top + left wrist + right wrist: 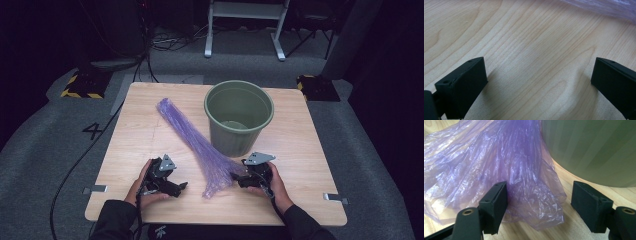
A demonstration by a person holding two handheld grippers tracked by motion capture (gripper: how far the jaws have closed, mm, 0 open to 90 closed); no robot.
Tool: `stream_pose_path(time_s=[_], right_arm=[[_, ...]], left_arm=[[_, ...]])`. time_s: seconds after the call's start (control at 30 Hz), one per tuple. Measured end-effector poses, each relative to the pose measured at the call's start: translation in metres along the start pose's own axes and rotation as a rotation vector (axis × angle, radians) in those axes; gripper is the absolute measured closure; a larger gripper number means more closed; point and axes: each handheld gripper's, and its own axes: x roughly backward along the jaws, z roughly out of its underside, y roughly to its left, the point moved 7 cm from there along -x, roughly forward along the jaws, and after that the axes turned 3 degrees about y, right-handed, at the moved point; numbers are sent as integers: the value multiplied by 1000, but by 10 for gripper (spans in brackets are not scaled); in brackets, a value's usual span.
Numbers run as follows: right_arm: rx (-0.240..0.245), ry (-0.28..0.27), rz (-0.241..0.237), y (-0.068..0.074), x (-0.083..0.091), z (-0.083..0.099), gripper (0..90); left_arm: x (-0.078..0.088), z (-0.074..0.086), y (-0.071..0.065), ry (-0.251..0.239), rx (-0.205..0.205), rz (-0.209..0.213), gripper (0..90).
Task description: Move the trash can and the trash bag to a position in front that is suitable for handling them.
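The purple plastic bag [192,135] is found lying flat and bunched lengthwise on the counter [130,135], unopened. Its flared near end lies directly ahead of the right gripper [239,178], and its far end runs away from that gripper, slantwise past the green bin [239,116]. In the right gripper view the film [499,165] spreads in front of and partly between the jaws, which stand wide apart; no pad is seen pressing on it, so nothing is held. The bin wall [594,150] rises just beyond the bag, to that gripper's far side. The bin is seen upright and unlined.

The left gripper [176,189] rests low over bare wood, its jaws likewise apart with nothing between them; the bag edge [604,7] lies ahead of it, well clear.

Judgement: the work, apparently lining the bin with the bag, is at its outset. No grasp is made yet; taking up the bag's end, opening it and fitting it over the rim all remain.
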Motion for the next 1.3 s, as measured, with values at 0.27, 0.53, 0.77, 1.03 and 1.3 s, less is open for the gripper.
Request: stream_pose_path(time_s=[0.27, 0.53, 0.77, 1.03, 1.3], right_arm=[[2, -9, -1, -2, 6, -1, 286], [27, -32, -19, -4, 23, 2, 260], [28, -51, 9, -20, 46, 10, 258], [-19, -54, 29, -39, 55, 20, 258], [-41, -43, 56, -52, 57, 25, 264]], left_arm=[[2, -4, -2, -18, -3, 4, 122], [5, -10, -13, -32, -38, 30, 159], [8, -20, -29, -69, -64, 56, 160], [14, -35, -41, -130, -82, 72, 159], [4, -43, -57, -123, -137, 132, 159]])
